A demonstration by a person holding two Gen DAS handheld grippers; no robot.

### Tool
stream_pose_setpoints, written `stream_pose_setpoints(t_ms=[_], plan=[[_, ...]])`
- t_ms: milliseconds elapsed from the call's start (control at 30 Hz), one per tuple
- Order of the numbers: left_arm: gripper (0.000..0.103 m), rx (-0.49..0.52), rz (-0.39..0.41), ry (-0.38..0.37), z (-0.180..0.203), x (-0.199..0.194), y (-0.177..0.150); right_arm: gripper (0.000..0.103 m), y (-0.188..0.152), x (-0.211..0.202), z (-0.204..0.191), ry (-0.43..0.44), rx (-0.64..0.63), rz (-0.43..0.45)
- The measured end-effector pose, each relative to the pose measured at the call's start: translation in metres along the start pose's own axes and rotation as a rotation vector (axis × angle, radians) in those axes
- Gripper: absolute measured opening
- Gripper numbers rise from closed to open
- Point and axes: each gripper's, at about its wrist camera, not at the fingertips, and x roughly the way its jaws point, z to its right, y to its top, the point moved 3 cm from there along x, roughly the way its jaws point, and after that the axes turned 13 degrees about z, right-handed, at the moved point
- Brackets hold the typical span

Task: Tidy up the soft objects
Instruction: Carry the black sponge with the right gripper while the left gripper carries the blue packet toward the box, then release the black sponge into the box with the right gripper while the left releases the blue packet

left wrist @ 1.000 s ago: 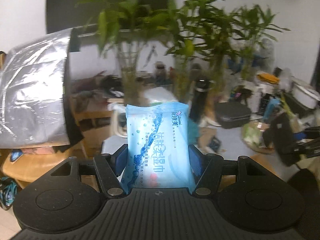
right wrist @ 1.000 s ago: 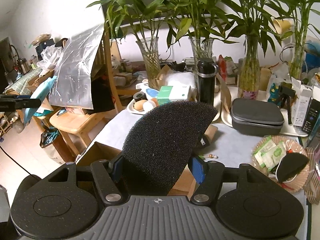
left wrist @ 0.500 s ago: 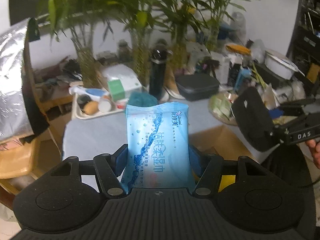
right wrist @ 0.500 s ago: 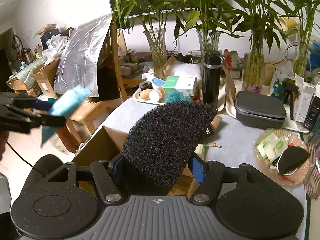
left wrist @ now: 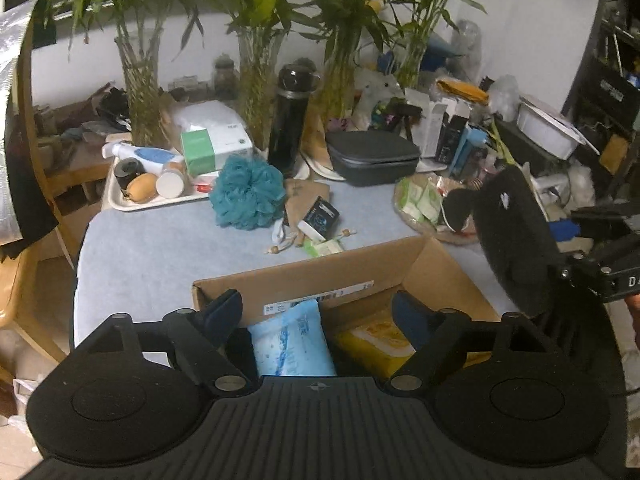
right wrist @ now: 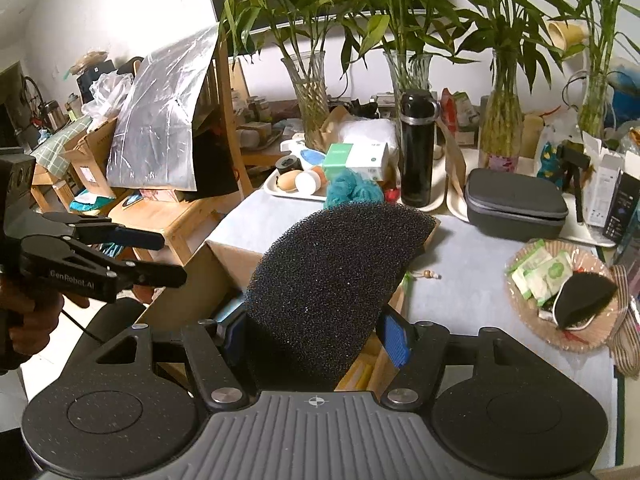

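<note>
My left gripper (left wrist: 316, 304) hangs over an open cardboard box (left wrist: 304, 276), its jaws opening. A light blue wet-wipe pack (left wrist: 294, 340) lies in the box below and between the fingers, and the pads do not touch it. A yellow pack (left wrist: 380, 338) lies beside it in the box. My right gripper (right wrist: 316, 332) is shut on a black foam sponge (right wrist: 332, 276), held above the box's (right wrist: 236, 256) right side. From the left wrist, that sponge (left wrist: 516, 240) is at the right. A teal bath pouf (left wrist: 246, 194) sits on the table behind the box.
Behind the box are a tray (left wrist: 120, 204) of bottles, a black flask (left wrist: 290, 120), a grey zip case (left wrist: 372, 156) and glass vases of bamboo. A woven plate (right wrist: 520, 300) holds green sachets and a black pad. A wooden chair (right wrist: 172, 216) stands left of the table.
My left gripper came down over the box and let go of the blue pack, which now lies inside. The right gripper still holds the sponge and has barely shifted.
</note>
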Motion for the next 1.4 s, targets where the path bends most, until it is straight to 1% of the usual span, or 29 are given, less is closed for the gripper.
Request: stream_pose_setpoints(t_ms=[100, 233, 333, 567, 667, 733, 767, 800, 833, 867, 900, 1000, 1067, 1133, 1300, 1400], plan=[[0.083, 0.002, 0.004, 0.030, -0.002, -0.003, -0.005, 0.069, -0.004, 0.002, 0.000, 0.004, 0.004, -0.013], [0.083, -0.016, 0.008, 0.039, -0.008, -0.007, -0.009, 0.069, -0.008, 0.008, -0.001, 0.008, 0.014, -0.028], [0.083, -0.008, 0.018, 0.045, -0.010, -0.012, -0.014, 0.069, -0.008, 0.011, -0.003, 0.013, 0.016, -0.035], [0.083, -0.022, 0.040, 0.049, -0.015, -0.020, -0.021, 0.069, 0.001, 0.018, -0.014, 0.035, 0.003, -0.040], [0.083, -0.029, 0.038, 0.064, -0.020, -0.021, -0.024, 0.069, 0.005, 0.025, -0.022, 0.050, -0.006, -0.043], [0.083, -0.032, 0.038, 0.074, -0.022, -0.021, -0.025, 0.071, 0.006, 0.033, -0.027, 0.069, -0.005, -0.061], [0.083, -0.035, 0.040, 0.074, -0.024, -0.021, -0.026, 0.074, 0.004, 0.038, -0.030, 0.085, -0.002, -0.083], [0.083, -0.039, 0.041, 0.074, -0.025, -0.022, -0.026, 0.084, 0.002, 0.043, -0.033, 0.104, 0.002, -0.099], [0.083, -0.044, 0.041, 0.075, -0.026, -0.022, -0.027, 0.091, 0.000, 0.046, -0.034, 0.109, 0.004, -0.100], [0.083, -0.049, 0.043, 0.075, -0.027, -0.022, -0.028, 0.101, -0.002, 0.049, -0.036, 0.106, -0.001, -0.093], [0.083, -0.055, 0.044, 0.075, -0.028, -0.023, -0.028, 0.103, -0.004, 0.050, -0.038, 0.101, -0.008, -0.088], [0.083, -0.064, 0.042, 0.087, -0.032, -0.025, -0.031, 0.103, -0.013, 0.056, -0.036, 0.077, 0.005, -0.113], [0.083, -0.063, 0.029, 0.119, -0.034, -0.024, -0.032, 0.103, -0.018, 0.057, -0.032, 0.073, 0.030, -0.120], [0.083, -0.069, 0.022, 0.136, -0.037, -0.023, -0.032, 0.103, -0.022, 0.056, -0.028, 0.063, 0.044, -0.127], [0.083, -0.084, 0.011, 0.139, -0.040, -0.020, -0.034, 0.103, -0.025, 0.052, -0.020, 0.029, 0.057, -0.131], [0.083, -0.076, 0.011, 0.135, -0.038, -0.018, -0.033, 0.103, -0.019, 0.046, -0.013, 0.006, 0.056, -0.097]])
